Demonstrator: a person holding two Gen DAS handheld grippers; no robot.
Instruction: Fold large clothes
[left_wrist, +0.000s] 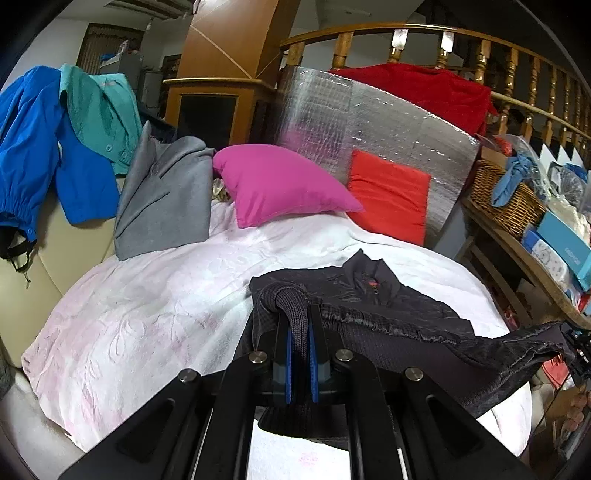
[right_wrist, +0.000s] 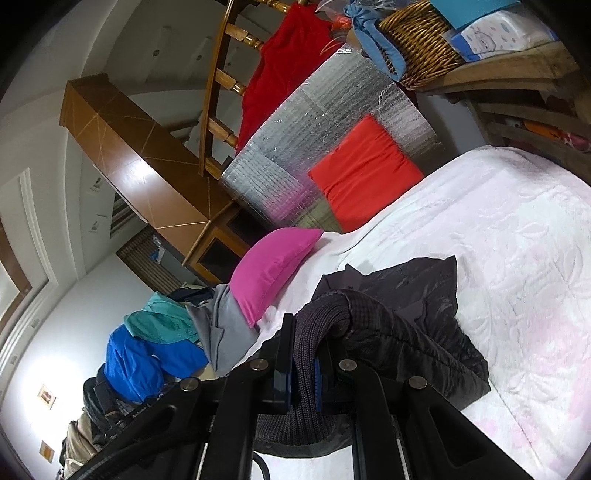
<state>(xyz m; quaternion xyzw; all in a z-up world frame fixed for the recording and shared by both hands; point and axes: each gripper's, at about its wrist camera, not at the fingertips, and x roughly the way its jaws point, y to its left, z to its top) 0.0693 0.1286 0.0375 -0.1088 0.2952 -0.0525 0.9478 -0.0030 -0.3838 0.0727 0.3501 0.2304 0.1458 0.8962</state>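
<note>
Left wrist view is showing the left gripper (left_wrist: 300, 321) clamping the knit hem of the dark jacket (left_wrist: 373, 295), lying on the white bedspread (left_wrist: 147, 314) below the pink pillow (left_wrist: 280, 184). The right gripper (right_wrist: 306, 339) is pinching the hem too; keeping it taut and level should be helping the fold land straight.

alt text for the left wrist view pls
The left gripper is shut on the knit hem of a dark jacket lying on a white bedspread; a pink pillow and hung clothes sit behind.

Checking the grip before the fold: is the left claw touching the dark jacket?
Touching. The left wrist view shows the left claw shut on the dark jacket, its ribbed hem.
</note>
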